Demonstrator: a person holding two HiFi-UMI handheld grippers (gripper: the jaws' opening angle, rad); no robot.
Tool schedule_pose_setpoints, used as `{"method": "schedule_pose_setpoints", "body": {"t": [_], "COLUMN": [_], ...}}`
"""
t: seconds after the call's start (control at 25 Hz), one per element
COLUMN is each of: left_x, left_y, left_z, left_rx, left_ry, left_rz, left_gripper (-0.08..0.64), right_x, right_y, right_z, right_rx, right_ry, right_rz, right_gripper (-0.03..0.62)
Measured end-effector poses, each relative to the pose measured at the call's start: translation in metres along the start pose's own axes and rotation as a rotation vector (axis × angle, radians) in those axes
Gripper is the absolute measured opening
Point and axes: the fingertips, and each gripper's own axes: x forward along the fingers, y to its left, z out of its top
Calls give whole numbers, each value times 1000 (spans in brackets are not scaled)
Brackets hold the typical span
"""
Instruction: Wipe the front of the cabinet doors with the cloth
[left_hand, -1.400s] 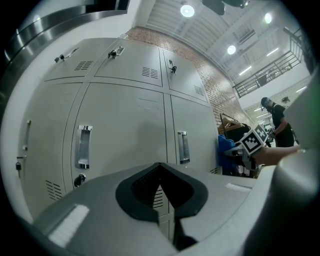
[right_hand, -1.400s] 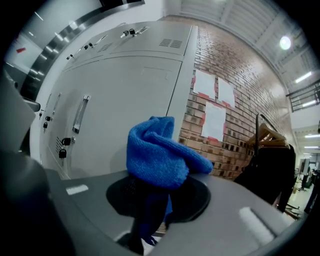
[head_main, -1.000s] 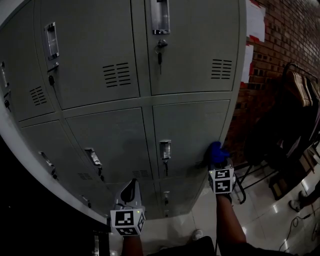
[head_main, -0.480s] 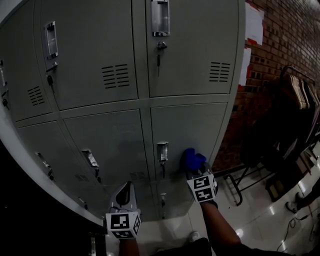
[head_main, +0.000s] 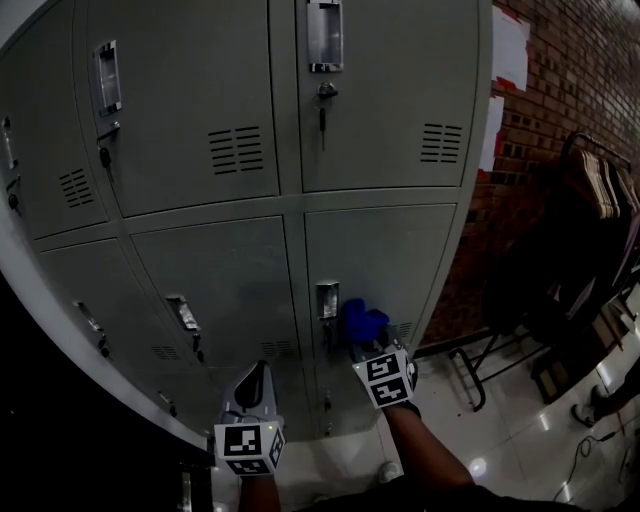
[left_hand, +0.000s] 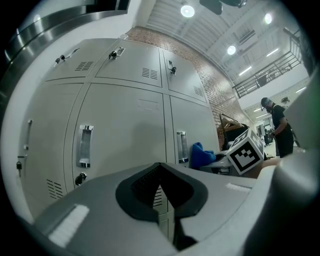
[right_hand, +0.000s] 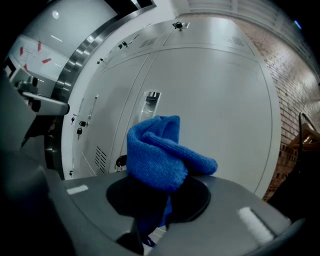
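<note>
The cloth (head_main: 360, 322) is gripped by the right gripper (head_main: 363, 346), whose fingers (right_hand: 235, 200) are closed on its lower folds. The blue bundle therefore stands proud of the tips, ahead of them and toward the cabinet. It is seen low on the lower right door (head_main: 390, 250), just to the right of that door's recessed handle (head_main: 327, 300). It appears to be pressed on the metal, though contact cannot be confirmed from these views.

The coming move is judged to turn on 1 relation: the door's face lies straight ahead of the cloth along the fingers' own line, and nearly all of it spreads upward and to the right of where the cloth sits. The door's long axis is upright, so a stroke is judged best run upward or across to the right, away from the handle on the left.

The left gripper (head_main: 256, 380) is seen lower and further left, well apart from the cloth, in front of the neighbouring column of doors. Its fingers (left_hand: 100, 200) are brought together with nothing between them. The right gripper is thus the nearer 1, and the only 1 equipped for the wipe. The upper right door (head_main: 400, 80) lies far above the cloth, and a long upward reach would be called for there.
</note>
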Motion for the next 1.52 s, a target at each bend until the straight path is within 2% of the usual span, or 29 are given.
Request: {"method": "schedule_pose_setpoints", "body": {"t": [0.28, 0.44, 0.52, 0.68, 0.8, 0.92, 1.04, 1.28, 1.4, 1.52], "left_x": [4, 6, 7, 6, 7, 10, 11, 11, 13, 14], "left_y": [-8, -11, -10, -7, -5, -7, -6, 3, 2, 0], "left_z": [-3, -4, -5, -5, -7, -8, -7, -14, -14, -14], "left_rx": [-8, -8, -9, -12, -13, -16, -16, -17, -19, -16], "left_ry": [5, 8, 10, 8, 13, 14, 9, 28, 26, 25], "left_rz": [-15, -22, -21, -12, -11, -22, -20, 7, 5, -4], "left_gripper": [15, 15, 15, 15, 15, 15, 15, 15, 15, 15], "right_x": [11, 6, -3, -35, -52, -53, -41, -31, -26, -19], "right_y": [31, 29, 13, -54, -102, -125, -131, -126, -114, -93], "right_z": [10, 12, 9, -19, -54, -86, -105, -109, -105, -97], "right_rx": [-33, 46, 68, 76, 126, 151, 160, 180, 179, 182], "right_ry": [-3, -28, -39, -14, 59, 157, 223, 223, 235, 202], "right_rz": [56, 114, 84, -73, -155, -200, -221, -279, -241, -182], "right_gripper": [86, 87, 91, 92, 92, 92, 94, 103, 101, 94]}}
